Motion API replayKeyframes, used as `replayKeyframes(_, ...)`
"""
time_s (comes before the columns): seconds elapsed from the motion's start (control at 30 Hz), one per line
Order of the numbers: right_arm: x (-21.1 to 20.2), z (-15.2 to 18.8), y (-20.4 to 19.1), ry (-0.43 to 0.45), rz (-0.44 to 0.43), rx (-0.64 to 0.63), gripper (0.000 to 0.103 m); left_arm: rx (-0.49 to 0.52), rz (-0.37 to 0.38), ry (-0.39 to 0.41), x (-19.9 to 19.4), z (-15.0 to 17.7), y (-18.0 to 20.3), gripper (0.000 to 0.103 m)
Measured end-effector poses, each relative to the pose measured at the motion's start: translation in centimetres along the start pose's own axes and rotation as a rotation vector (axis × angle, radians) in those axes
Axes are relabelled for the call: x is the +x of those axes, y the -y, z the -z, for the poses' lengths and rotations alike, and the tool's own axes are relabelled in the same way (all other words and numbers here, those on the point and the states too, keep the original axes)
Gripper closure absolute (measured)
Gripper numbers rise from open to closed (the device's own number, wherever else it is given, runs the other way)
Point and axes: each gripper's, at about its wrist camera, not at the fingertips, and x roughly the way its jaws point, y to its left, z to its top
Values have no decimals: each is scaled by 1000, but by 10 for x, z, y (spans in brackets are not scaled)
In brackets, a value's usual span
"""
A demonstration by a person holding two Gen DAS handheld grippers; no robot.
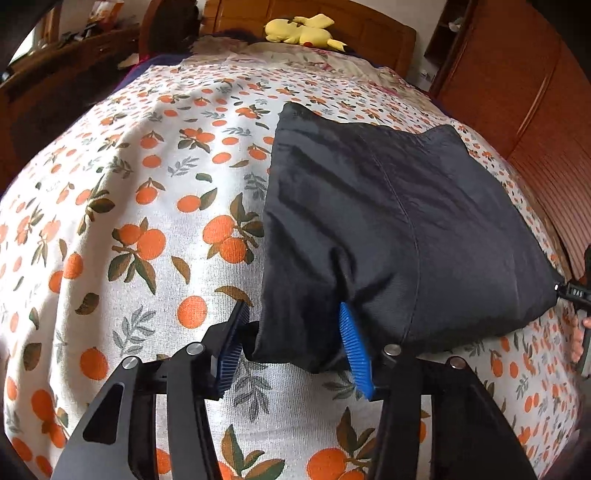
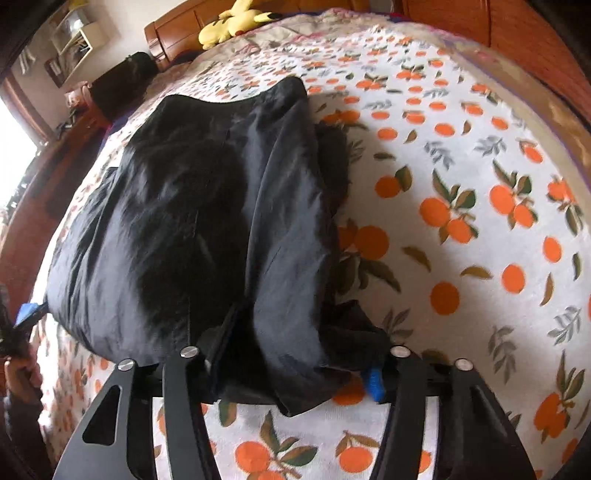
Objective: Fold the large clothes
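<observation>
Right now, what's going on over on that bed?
A person is folding a black garment on the orange-print bedspread, with a handheld gripper in each hand. The left gripper has one near corner between its blue pads; the right gripper has the bunched opposite corner. A yellow plush toy lies by the headboard.

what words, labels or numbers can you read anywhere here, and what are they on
Small white marks on a black tab at the black garment's right corner: too blurred to read.
Items on the wall shelf: too small to read.
Nothing else carries legible text.
</observation>
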Motion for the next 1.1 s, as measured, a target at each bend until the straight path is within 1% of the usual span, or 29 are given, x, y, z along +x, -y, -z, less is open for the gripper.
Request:
replayKeyframes(0.03,-1,0,-1,2,-13,0,71,-7,6,-3,1,-1,-1,62)
replayKeyframes(0.07,-3,-1,-3,12,-31,-8,78,-22,20,-3,1,-2,-3,68)
replayKeyframes(0.1,-5,-1,-5,21,-28,-20,83,-34,37,-5,1,-4,-3,87)
replayKeyframes(0.13,-10,-3,-12,48,-22,-52,87,-38,48,-7,-1,-6,-1,88)
replayKeyframes(0.2,-20,-6,-21,92,-11,-87,89,-11,27,18,-9,-13,8,94)
replayKeyframes(0.23,-31,-11,-29,132,-9,-111,90,3,19,37,-15,-16,12,95)
replayKeyframes(0.3,-46,-18,-41,186,-1,-138,91,51,-3,101,-34,-26,27,96)
replayKeyframes(0.37,-66,-29,-62,250,14,-185,91,81,-6,148,-51,-37,41,97)
replayKeyframes(0.53,-105,-51,-108,365,32,-252,92,119,-14,261,-97,-63,75,98)
replayKeyframes(0.67,-138,-57,-127,427,16,-282,92,149,-17,342,-138,-72,101,98)
replayKeyframes(0.77,-164,-47,-137,460,7,-312,92,169,-16,383,-168,-65,111,98)
replayKeyframes(0.87,-184,-31,-140,474,5,-324,93,177,-8,400,-194,-48,113,98)
replayKeyframes(1.0,-208,5,-144,486,-7,-348,93,187,14,408,-228,-14,114,98)
replayKeyframes(1.1,-232,41,-146,501,-27,-361,93,198,24,427,-253,15,114,98)
